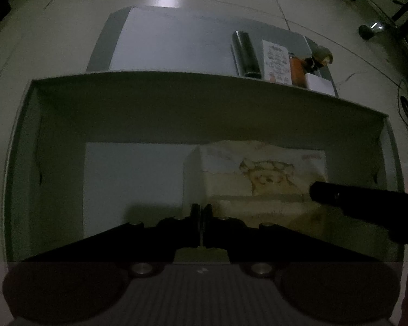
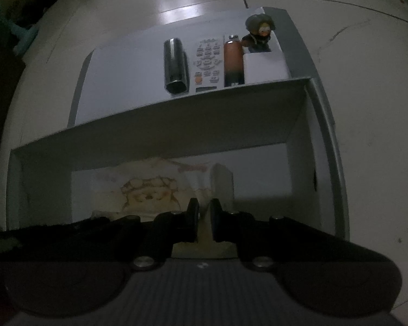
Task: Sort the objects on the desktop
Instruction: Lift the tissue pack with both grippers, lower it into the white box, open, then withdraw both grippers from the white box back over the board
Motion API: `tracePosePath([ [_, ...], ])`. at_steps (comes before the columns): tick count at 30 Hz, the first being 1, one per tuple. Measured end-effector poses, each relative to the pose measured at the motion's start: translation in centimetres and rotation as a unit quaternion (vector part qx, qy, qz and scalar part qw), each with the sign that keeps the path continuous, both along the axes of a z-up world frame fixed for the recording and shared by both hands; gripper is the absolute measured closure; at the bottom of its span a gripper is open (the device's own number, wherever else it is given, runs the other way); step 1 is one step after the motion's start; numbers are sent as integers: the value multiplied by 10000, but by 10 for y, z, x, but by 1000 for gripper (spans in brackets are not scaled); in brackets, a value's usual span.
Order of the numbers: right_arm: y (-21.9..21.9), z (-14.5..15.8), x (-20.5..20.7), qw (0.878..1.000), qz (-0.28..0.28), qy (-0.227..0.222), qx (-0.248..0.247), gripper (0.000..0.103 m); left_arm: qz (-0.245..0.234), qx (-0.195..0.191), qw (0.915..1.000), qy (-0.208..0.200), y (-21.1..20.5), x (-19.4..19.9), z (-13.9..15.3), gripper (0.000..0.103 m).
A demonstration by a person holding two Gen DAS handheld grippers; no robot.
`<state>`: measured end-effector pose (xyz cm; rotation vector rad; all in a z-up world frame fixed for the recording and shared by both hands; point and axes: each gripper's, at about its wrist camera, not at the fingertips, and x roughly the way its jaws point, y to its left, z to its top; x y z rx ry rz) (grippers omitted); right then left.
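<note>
Lowering the cream packet (image 1: 263, 179) into the white open box (image 1: 193, 81) looks like the step in hand. The packet, printed with a cartoon figure, sits inside the box toward its right half in the left wrist view. To do it well, I would keep both ends level, let the packet settle flat on the box floor beside the small white carton (image 1: 194, 174), and loosen only once it rests, so it neither tips nor catches the near wall.

The left hand-held gripper (image 1: 201, 217) is clenched, its jaws nearly meeting on a thin edge of the packet. The right hand-held gripper (image 2: 204, 217) is likewise pinched shut on the packet's edge, a narrow strip of cream material showing between its jaws.

Beyond the box, on the pale worktop (image 2: 127, 62), lie a dark metal cylinder (image 2: 175, 65), a keypad remote (image 2: 208, 62), an orange tube (image 2: 233, 61) and a small figurine (image 2: 259, 31) in a row, well apart from both grippers.
</note>
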<state>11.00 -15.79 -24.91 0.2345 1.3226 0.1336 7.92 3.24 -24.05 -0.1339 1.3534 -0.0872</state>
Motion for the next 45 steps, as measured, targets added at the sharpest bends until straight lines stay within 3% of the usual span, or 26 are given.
tracePosePath([
  [4, 2, 1, 1, 10000, 24, 16, -33, 90, 57, 40, 10000, 0, -2, 0, 0, 99],
  [6, 2, 1, 3, 9999, 19, 66, -94, 69, 135, 116, 9998, 70, -2, 0, 0, 85],
  [7, 0, 1, 4, 9999, -25, 113, -97, 38, 187, 160, 9996, 148, -1, 0, 0, 46],
  [8, -1, 2, 5, 9999, -66, 150, -32, 31, 321, 145, 9993, 161, 2, -1, 2, 6],
  [9, -3, 3, 6, 9997, -107, 173, 116, 25, 469, 120, 9987, 162, 5, -1, 3, 1],
  [11, -5, 6, 6, 9995, -188, 202, 163, 22, 494, 242, 9985, -29, 5, -3, 9, 4],
  [15, -6, 12, 7, 9996, -173, 199, 121, 22, 428, 402, 9983, 2, 4, -5, 12, 4],
  [27, -23, 55, -3, 9991, -231, 155, 310, 22, 453, 344, 9983, -136, 18, -9, 53, 3],
  [33, -30, 80, -3, 9997, -66, 26, 247, 13, 280, 451, 9981, -308, 12, 4, 75, 1],
  [45, -70, 121, 41, 9979, -405, -407, 308, 13, 143, 493, 9971, -567, -6, 55, 102, 1],
])
